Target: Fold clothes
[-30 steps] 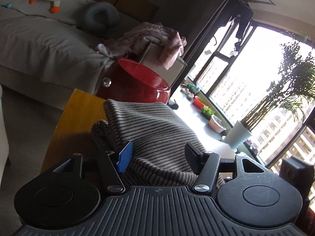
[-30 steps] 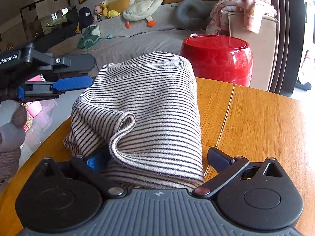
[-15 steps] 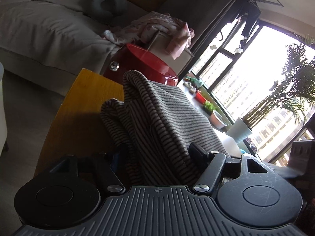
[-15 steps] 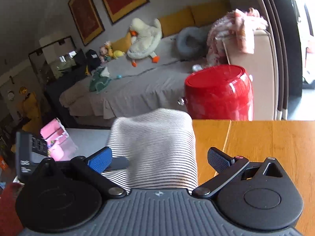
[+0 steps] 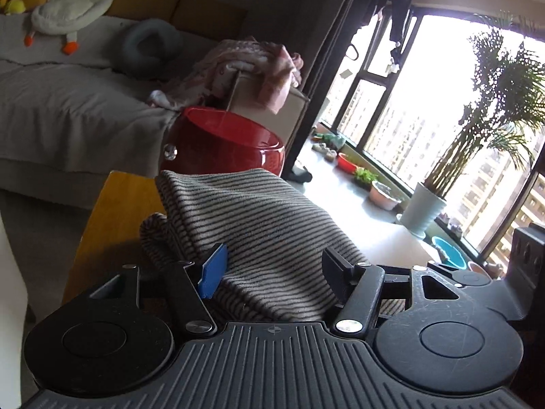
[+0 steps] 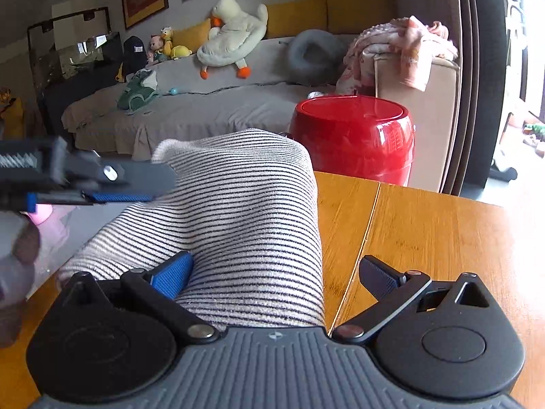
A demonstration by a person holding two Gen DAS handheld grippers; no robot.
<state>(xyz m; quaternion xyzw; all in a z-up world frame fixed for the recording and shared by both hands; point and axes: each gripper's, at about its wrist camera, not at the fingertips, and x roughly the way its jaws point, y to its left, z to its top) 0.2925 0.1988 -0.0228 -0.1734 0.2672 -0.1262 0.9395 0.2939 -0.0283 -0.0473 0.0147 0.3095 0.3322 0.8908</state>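
A folded black-and-white striped garment (image 6: 245,218) lies in a thick bundle on the wooden table (image 6: 436,231); it also shows in the left wrist view (image 5: 265,235). My right gripper (image 6: 276,272) is open, its jaws standing wide to either side of the bundle's near end. My left gripper (image 5: 272,266) is open too, with the cloth lying between its fingers. The left gripper also shows at the left of the right wrist view (image 6: 102,184), over the bundle's far left edge.
A red drum stool (image 6: 354,136) stands just beyond the table's far edge. Behind it are a grey-covered sofa (image 6: 190,109) with a plush duck (image 6: 231,41) and a pink blanket (image 6: 402,44) over its arm. Windows and a potted palm (image 5: 477,129) are on the right.
The bundle was lifted half a second ago and now lies back down on the table. Both grippers have lowered with it, and the left fingers have spread apart.
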